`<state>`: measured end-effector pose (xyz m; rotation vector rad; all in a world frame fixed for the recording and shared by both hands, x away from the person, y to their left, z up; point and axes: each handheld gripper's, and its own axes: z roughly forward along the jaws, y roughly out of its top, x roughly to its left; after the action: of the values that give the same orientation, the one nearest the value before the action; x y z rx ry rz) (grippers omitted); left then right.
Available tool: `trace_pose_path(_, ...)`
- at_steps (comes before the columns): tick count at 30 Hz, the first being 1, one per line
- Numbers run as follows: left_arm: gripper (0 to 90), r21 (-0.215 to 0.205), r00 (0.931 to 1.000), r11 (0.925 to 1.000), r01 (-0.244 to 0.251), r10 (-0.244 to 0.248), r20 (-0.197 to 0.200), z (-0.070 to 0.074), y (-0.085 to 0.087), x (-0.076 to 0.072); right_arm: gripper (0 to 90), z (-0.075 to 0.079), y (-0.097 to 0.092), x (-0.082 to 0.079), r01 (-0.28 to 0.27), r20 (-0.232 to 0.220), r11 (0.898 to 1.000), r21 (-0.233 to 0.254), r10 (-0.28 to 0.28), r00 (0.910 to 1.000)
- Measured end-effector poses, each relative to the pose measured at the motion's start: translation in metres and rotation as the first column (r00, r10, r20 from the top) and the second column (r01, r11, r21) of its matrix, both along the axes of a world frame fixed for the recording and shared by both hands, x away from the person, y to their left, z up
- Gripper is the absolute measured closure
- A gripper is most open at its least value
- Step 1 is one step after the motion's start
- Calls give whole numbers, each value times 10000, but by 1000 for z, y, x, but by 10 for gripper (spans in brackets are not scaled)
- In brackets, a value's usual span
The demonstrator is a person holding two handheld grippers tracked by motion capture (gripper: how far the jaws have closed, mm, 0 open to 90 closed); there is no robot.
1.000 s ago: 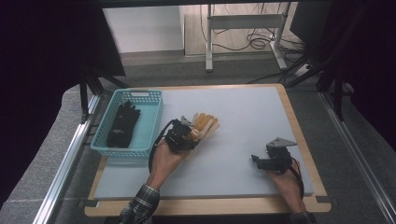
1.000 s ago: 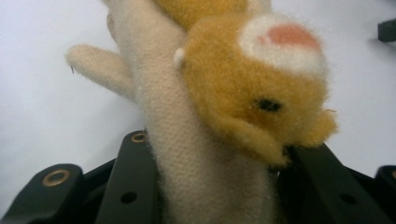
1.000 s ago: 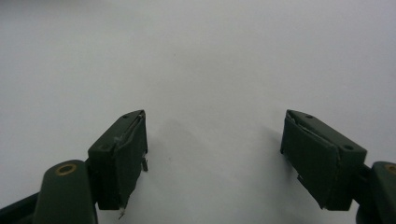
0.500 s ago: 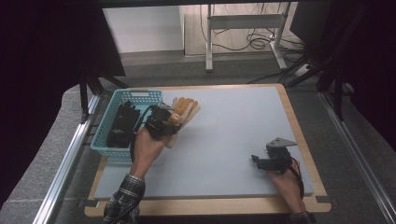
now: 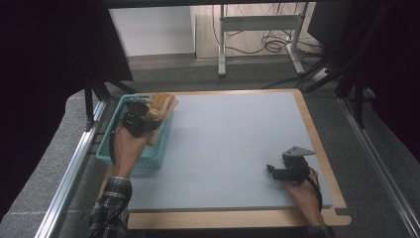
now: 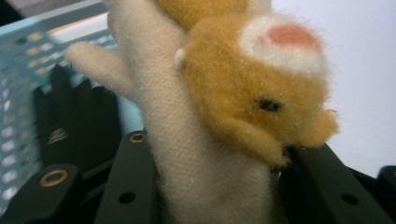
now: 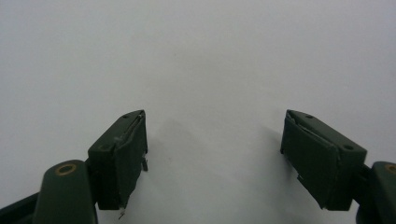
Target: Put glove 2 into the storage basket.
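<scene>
Plush glove (image 6: 210,140) over the blue basket (image 5: 111,157).
Black glove (image 6: 79,126) lies inside; my left claw (image 5: 141,119) clamps the plush one above it, right claw (image 7: 215,154) wide.

A big flat table (image 5: 233,144) carries everything — its top is pale grey, with a light wooden rim all around. A blue basket (image 5: 157,148) with little holes in its walls sits right on the top, near the left edge. The rest of the grey top is bare — smooth and plain in the right gripper view.
</scene>
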<state>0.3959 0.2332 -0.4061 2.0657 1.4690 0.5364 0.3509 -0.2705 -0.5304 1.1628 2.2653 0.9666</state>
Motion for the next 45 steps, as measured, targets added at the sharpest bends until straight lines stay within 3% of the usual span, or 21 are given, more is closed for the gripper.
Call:
trace_pose_path(4, 603, 257, 9975, 9979, -592, 602, -365, -8, 19, 7, 223, 0, 0, 0, -1, -1, 10000, 0, 1, 10000)
trace_pose_path(8, 600, 429, 9922, 9942, -988, 1017, -727, -22, 26, 17, 223, 0, 0, 0, 3, -4, 10000, -1, -3, 10000)
trace_pose_path(15, 591, 657, 9833, 9930, -984, 1071, -1470, -48, 21, 41, 223, 0, 0, 0, 0, 3, 10000, 2, 0, 10000)
trace_pose_path(25, 526, 712, 9632, 9951, -682, 843, -2553, -82, 6, 70, 223, 0, 0, 0, 5, -10, 10000, -3, -5, 10000)
trace_pose_path(27, 425, 556, 9535, 9968, -570, 708, -2928, -89, 5, 74, 222, 0, 0, 0, 0, 0, 10000, 7, 0, 10000)
trace_pose_path(28, 404, 214, 9480, 9977, -643, 678, -3108, -92, 9, 76, 222, 0, 0, 0, -1, -4, 10000, 2, 1, 10000)
trace_pose_path(31, 245, -77, 9277, 9947, -1024, 927, -3617, -97, 19, 78, 222, 0, 0, 0, -2, -5, 10000, 4, 2, 10000)
trace_pose_path(32, 182, -278, 9247, 9951, -946, 775, -3728, -97, 21, 77, 222, 0, 0, 0, 0, -6, 10000, 4, 0, 10000)
trace_pose_path(34, 103, -589, 9286, 9947, -837, 565, -3669, -94, 22, 75, 222, 0, 0, 0, -1, -7, 10000, 1, 1, 10000)
trace_pose_path(37, 87, -287, 9370, 9978, -594, 458, -3463, -84, 20, 70, 222, 0, 0, 0, -1, -6, 10000, -2, 1, 10000)
trace_pose_path(43, 101, -490, 9645, 9975, -511, 366, -2616, -51, 31, 58, 222, 0, 0, 0, -5, 1, 10000, 2, 5, 10000)
trace_pose_path(45, 148, -505, 9746, 9960, -742, 617, -2152, -42, 37, 53, 222, 0, 0, 0, -5, 1, 10000, 3, 5, 10000)
